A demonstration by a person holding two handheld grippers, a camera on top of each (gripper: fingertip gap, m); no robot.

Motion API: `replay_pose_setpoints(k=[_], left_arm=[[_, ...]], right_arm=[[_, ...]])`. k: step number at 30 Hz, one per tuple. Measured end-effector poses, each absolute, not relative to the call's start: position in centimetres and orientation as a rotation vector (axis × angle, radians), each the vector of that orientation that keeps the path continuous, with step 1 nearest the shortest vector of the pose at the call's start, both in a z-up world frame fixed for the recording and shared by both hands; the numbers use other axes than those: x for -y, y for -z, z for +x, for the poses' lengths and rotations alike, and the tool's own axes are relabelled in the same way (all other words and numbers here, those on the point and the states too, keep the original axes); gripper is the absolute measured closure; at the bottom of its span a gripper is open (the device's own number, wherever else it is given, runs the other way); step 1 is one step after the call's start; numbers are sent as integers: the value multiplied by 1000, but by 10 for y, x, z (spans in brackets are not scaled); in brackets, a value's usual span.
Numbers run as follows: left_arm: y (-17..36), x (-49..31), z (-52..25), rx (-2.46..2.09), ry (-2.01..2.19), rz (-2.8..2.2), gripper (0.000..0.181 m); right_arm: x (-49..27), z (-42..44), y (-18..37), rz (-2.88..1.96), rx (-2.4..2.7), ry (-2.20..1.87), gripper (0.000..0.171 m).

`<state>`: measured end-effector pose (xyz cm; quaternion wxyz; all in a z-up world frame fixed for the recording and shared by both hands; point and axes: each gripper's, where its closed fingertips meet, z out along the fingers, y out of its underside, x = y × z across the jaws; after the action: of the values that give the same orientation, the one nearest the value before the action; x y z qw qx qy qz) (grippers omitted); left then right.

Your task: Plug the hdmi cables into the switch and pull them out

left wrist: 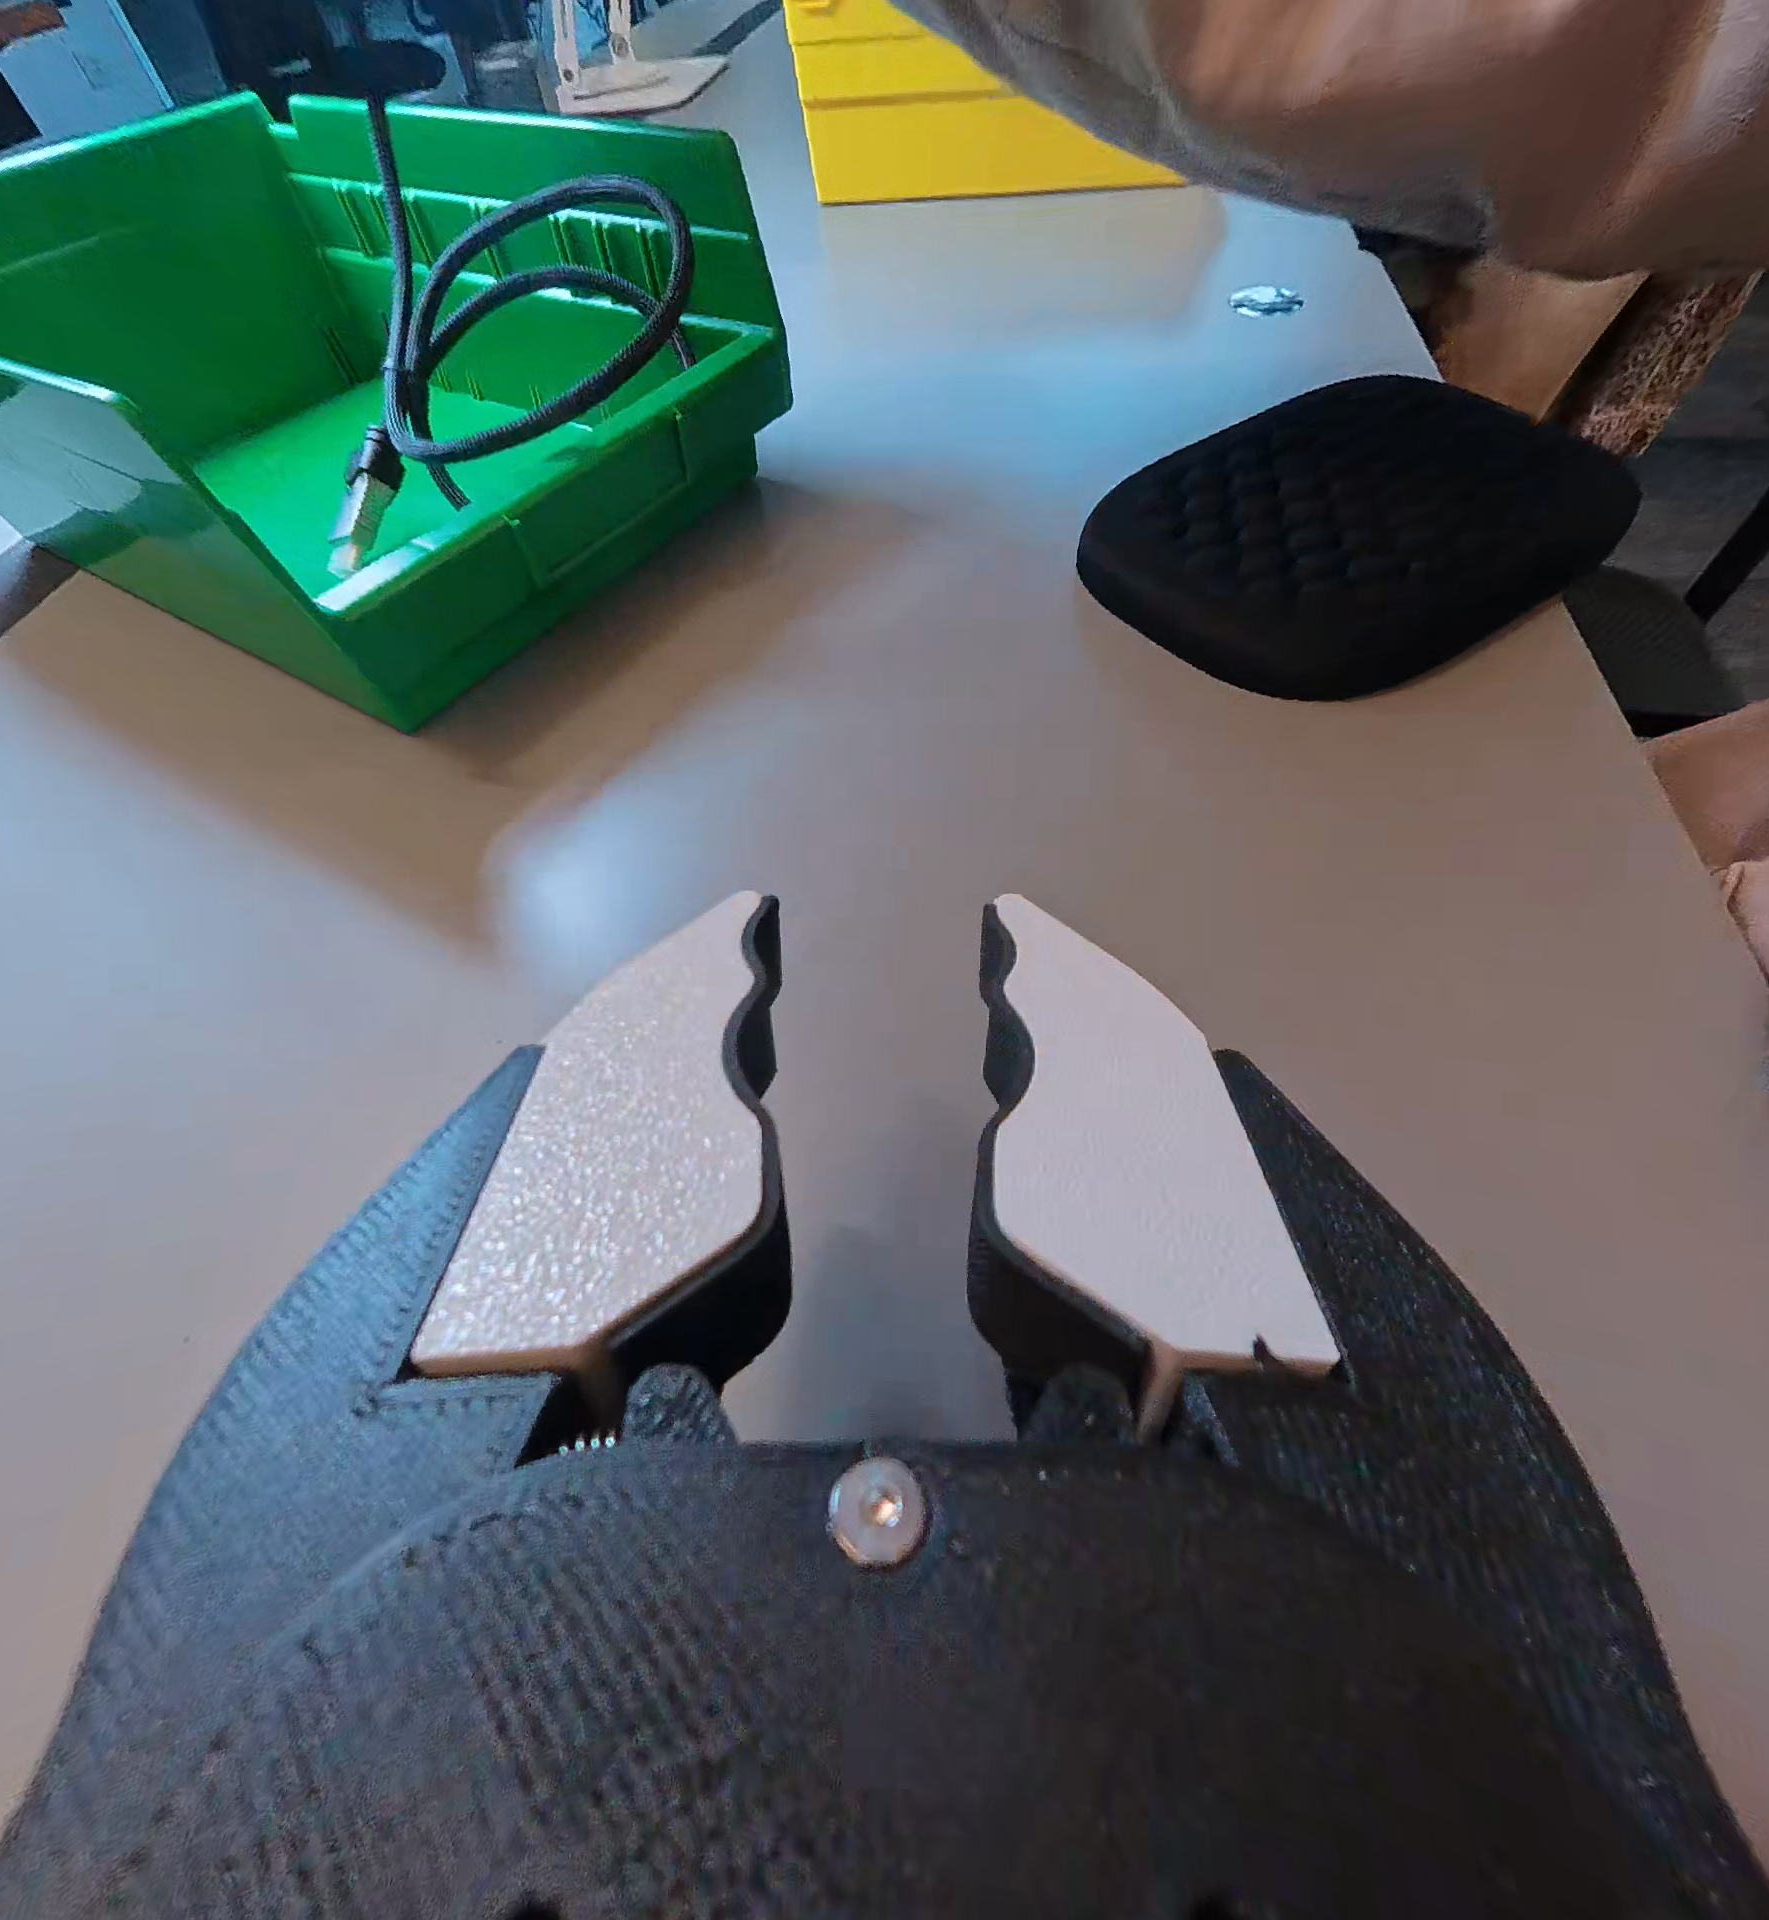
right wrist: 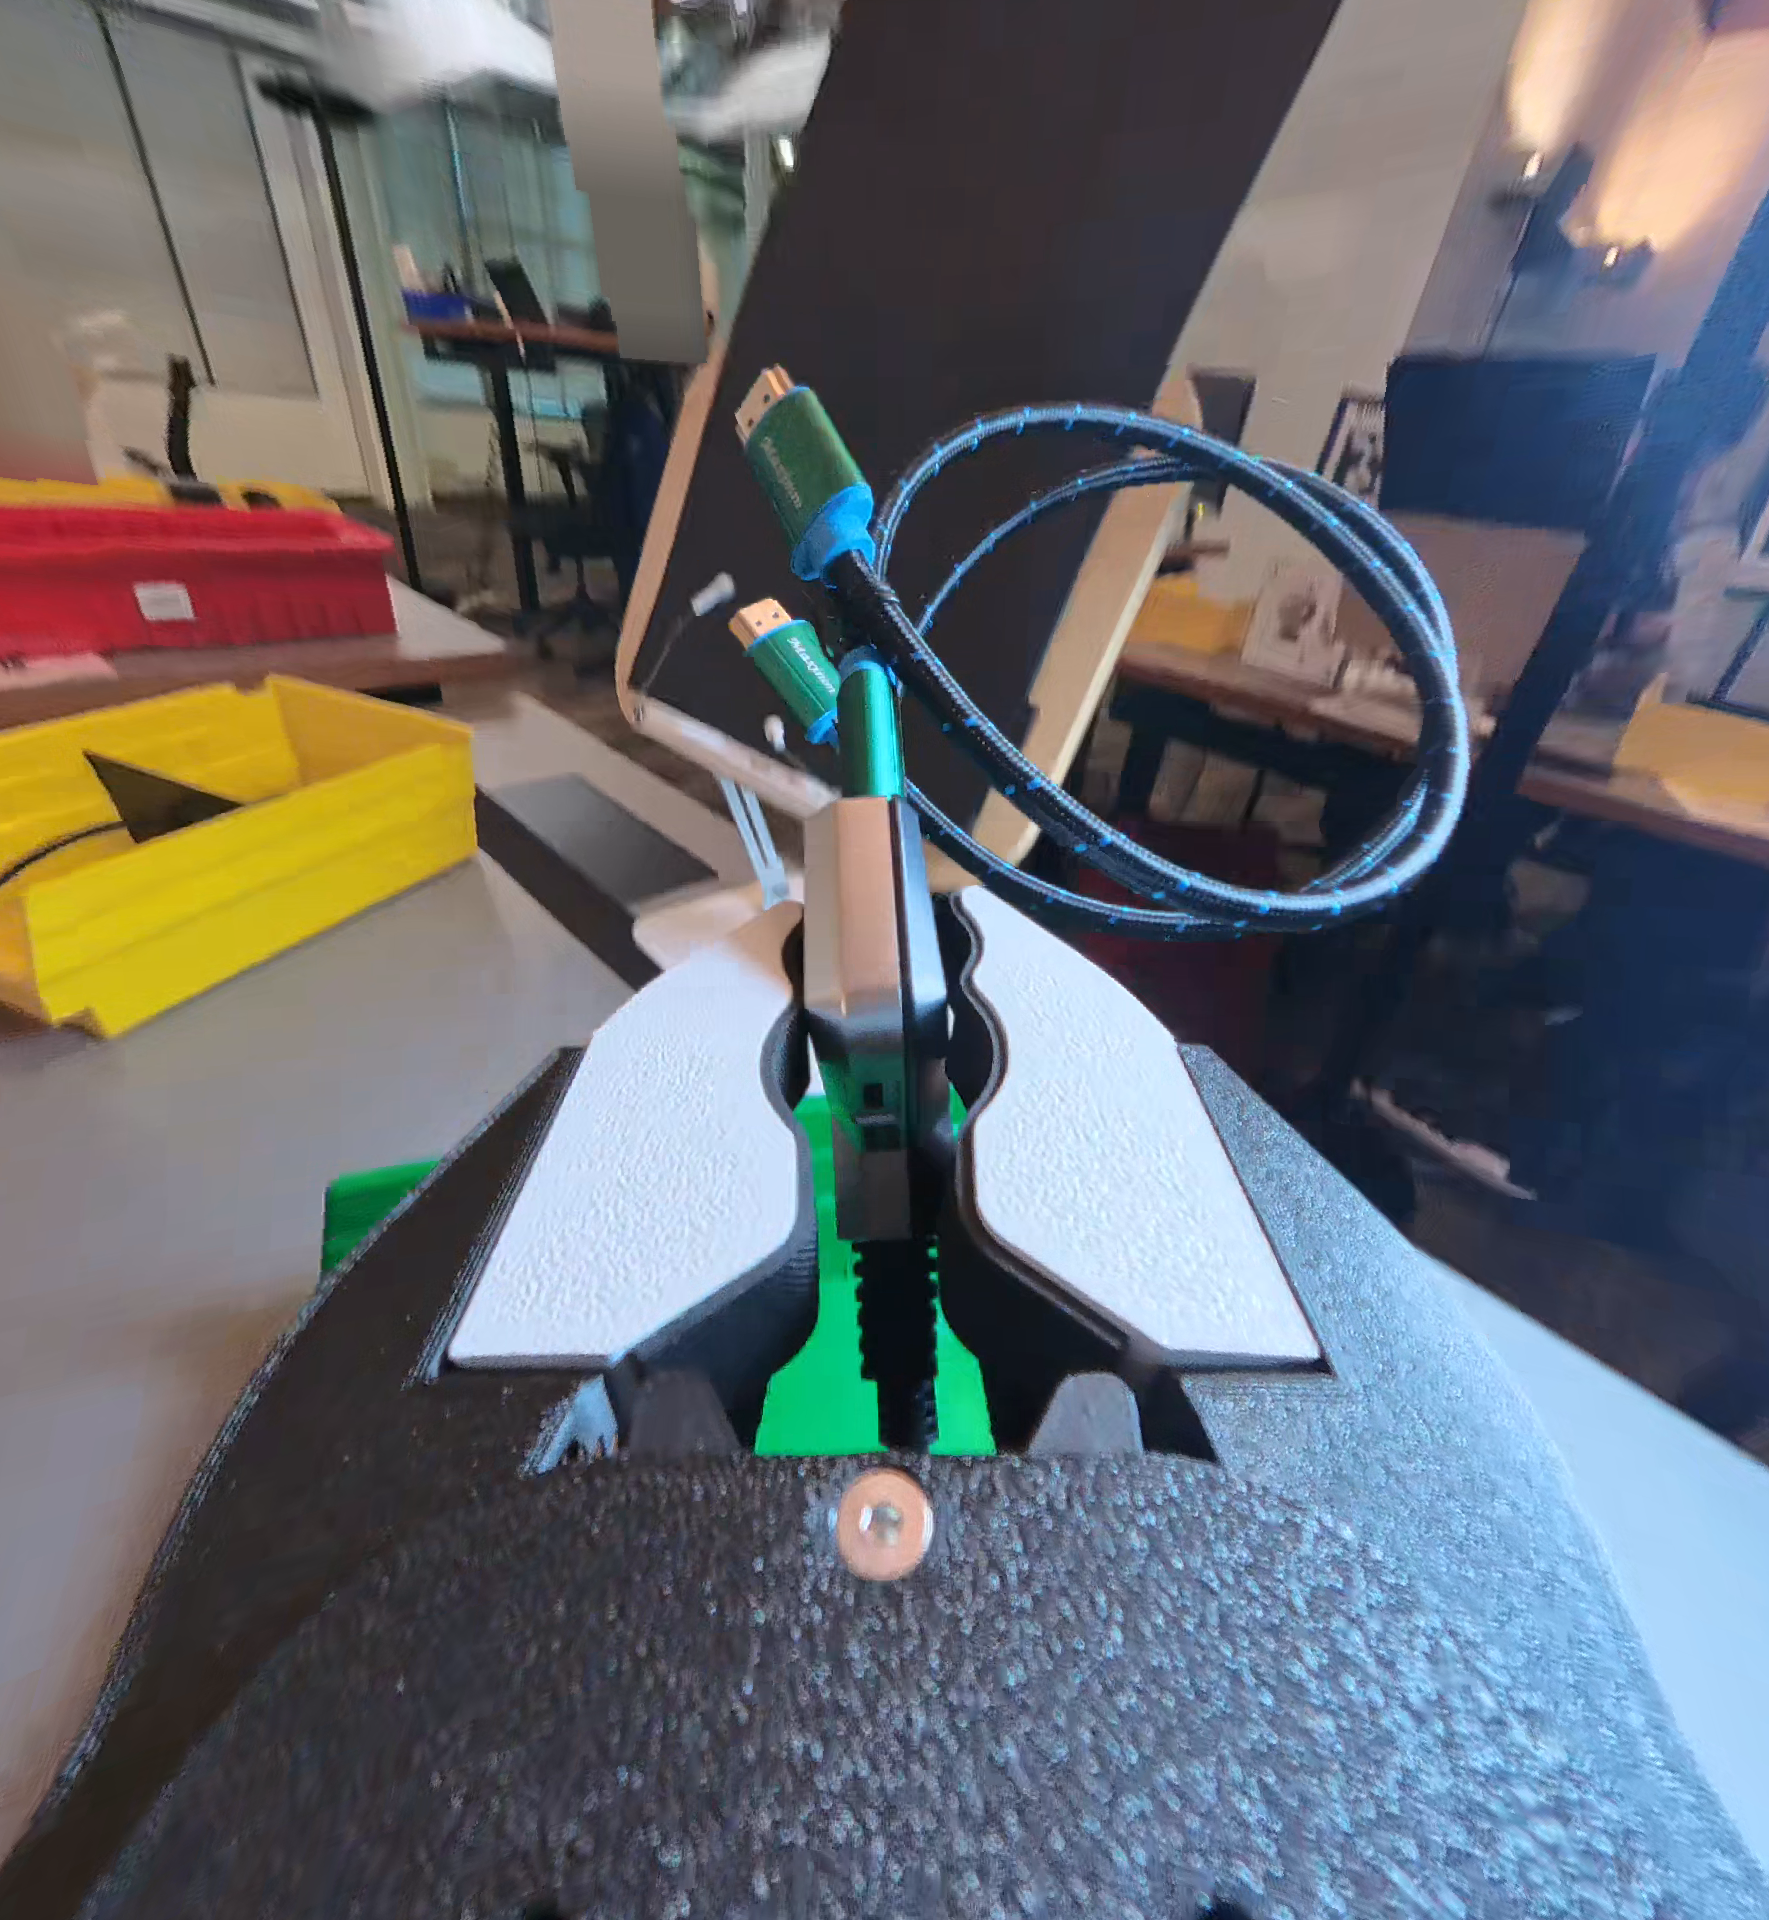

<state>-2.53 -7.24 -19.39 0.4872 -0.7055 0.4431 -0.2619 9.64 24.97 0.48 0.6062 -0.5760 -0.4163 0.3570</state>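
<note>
A: What has the right claw point(right wrist: 875, 997) got?

B: It is clamped on the switch point(right wrist: 864, 997), a thin black and silver box held edge-on between the white fingers point(right wrist: 651, 1153). It is lifted off the bench point(right wrist: 236, 1143).

A: And the cables?

B: A green plug point(right wrist: 872, 743) sits in the far end of the switch. Its black and blue braided cable point(right wrist: 1379, 665) loops in the air to the right. Two more green plugs with gold tips hang free above, a big one point(right wrist: 802, 462) and a smaller one point(right wrist: 781, 665) just under it. A black ribbed lead point(right wrist: 895, 1340) leaves the near end of the switch.

A: The left claw point(left wrist: 880, 925)?

B: Parted, with a clear gap and nothing in it, low over the bench.

A: What else is on the bench?

B: A green bin point(left wrist: 236, 312) far left holds a coiled black cable point(left wrist: 547, 312) with its plug point(left wrist: 366, 499) lying inside. A black pad point(left wrist: 1358, 530) lies at the right edge. The right view shows a yellow bin point(right wrist: 236, 831) on the left, a red one point(right wrist: 132, 592) behind it.
</note>
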Motion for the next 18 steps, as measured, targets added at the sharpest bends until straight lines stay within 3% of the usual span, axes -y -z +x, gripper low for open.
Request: replay_pose_setpoints(k=[9, 18], left_arm=[[210, 72, -20, -1125, 589, -1763, 146], [207, 70, -27, -1098, 589, -1763, 148]], right_arm=[[-277, 137, 83, -1881, 1143, -338, 149], [-295, 110, 148, -2184, 1453, 37, 149]])
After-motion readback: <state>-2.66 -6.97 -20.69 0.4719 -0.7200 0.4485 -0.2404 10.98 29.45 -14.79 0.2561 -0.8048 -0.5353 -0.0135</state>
